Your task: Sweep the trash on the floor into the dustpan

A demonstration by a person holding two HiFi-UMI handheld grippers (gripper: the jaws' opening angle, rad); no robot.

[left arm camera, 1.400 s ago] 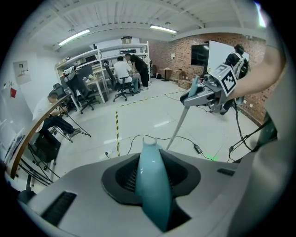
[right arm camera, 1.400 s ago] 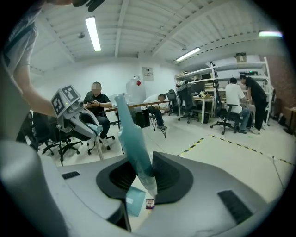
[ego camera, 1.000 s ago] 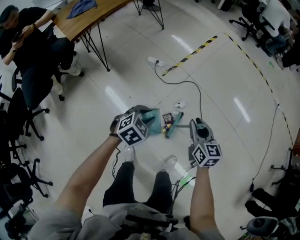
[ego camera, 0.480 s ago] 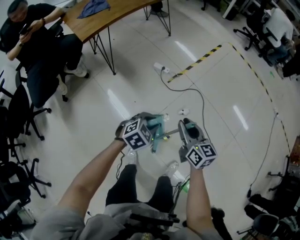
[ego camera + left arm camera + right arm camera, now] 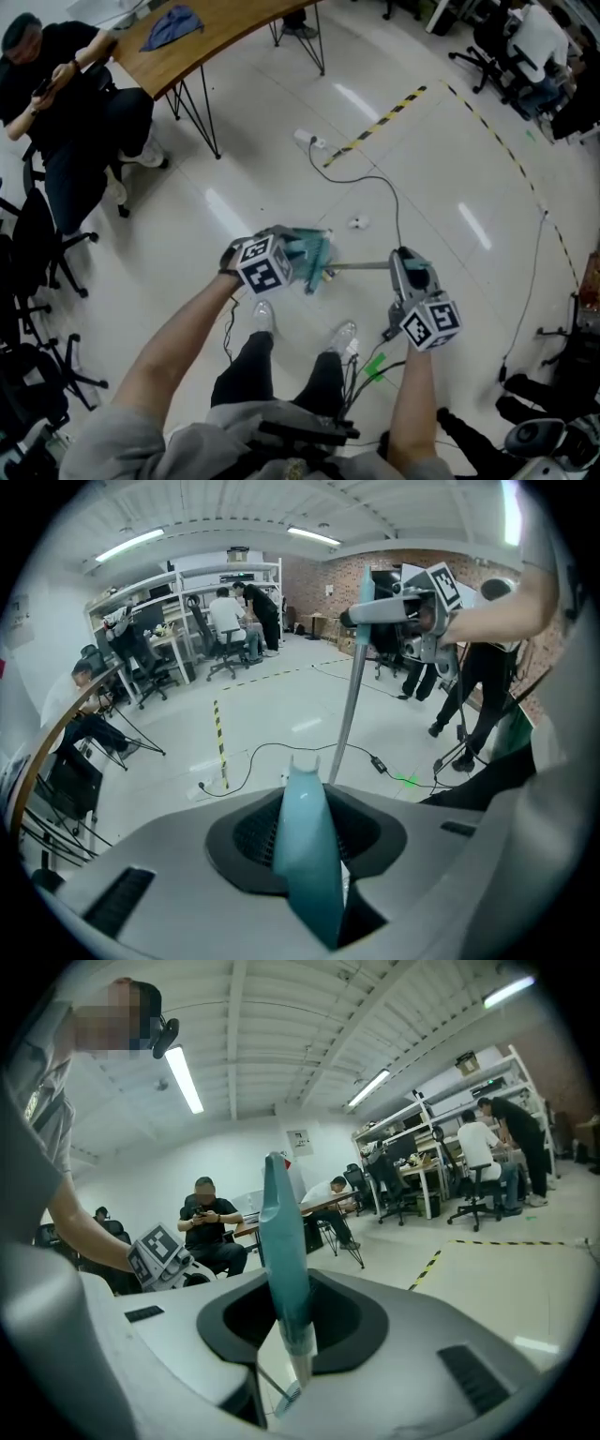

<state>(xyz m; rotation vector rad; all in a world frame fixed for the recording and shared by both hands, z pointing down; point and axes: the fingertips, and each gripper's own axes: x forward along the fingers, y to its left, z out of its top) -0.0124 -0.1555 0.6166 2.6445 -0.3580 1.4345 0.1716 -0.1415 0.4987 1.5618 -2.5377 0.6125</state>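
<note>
Dustpan [image 5: 314, 255] sits clamped in the left hand-held gripper [image 5: 289, 251].

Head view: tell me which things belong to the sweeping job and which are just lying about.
For the job:
- teal dustpan
- broom
- white scrap on the floor

Just lying about:
- power strip and its cable
- blue cloth on the wooden table
- striped floor tape
- office chair
</note>
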